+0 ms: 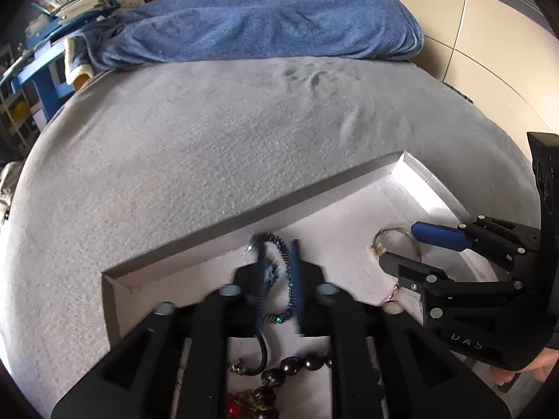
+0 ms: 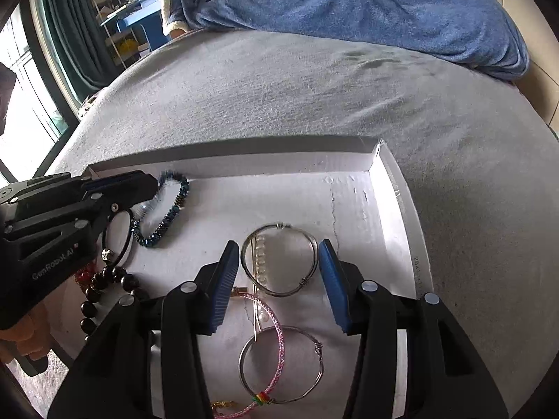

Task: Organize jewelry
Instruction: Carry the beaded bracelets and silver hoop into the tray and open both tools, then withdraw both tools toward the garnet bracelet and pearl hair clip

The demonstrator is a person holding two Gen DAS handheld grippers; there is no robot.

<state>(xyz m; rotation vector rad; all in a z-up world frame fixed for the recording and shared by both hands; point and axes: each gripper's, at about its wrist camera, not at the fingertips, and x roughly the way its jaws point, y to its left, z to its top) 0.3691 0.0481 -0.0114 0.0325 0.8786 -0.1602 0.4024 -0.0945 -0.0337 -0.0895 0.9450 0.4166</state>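
Observation:
A shallow white box [image 2: 244,146] lies on a grey bed and holds the jewelry. A blue beaded bracelet [image 2: 164,223] rests on the box floor at its far left corner. My left gripper [image 1: 278,246] stands open over it, the blue pads on either side of the strand [image 1: 288,272] without pressing it. In the right wrist view its tip [image 2: 146,183] sits at the bracelet's fuzzy end. My right gripper [image 2: 278,243] is shut on a silver wire bangle [image 2: 279,291], one pad against each side. The bangle lies over a pearl pin [image 2: 260,262]. From the left the right gripper [image 1: 398,244] shows at the box's right.
Below the right gripper lie a second silver bangle [image 2: 316,377] and a pink woven bracelet [image 2: 276,335]. Black beads [image 2: 115,279] and a black cord bracelet [image 2: 118,230] sit at the box's left. A blue blanket [image 2: 349,7] lies at the bed's far end. A wall runs along the right.

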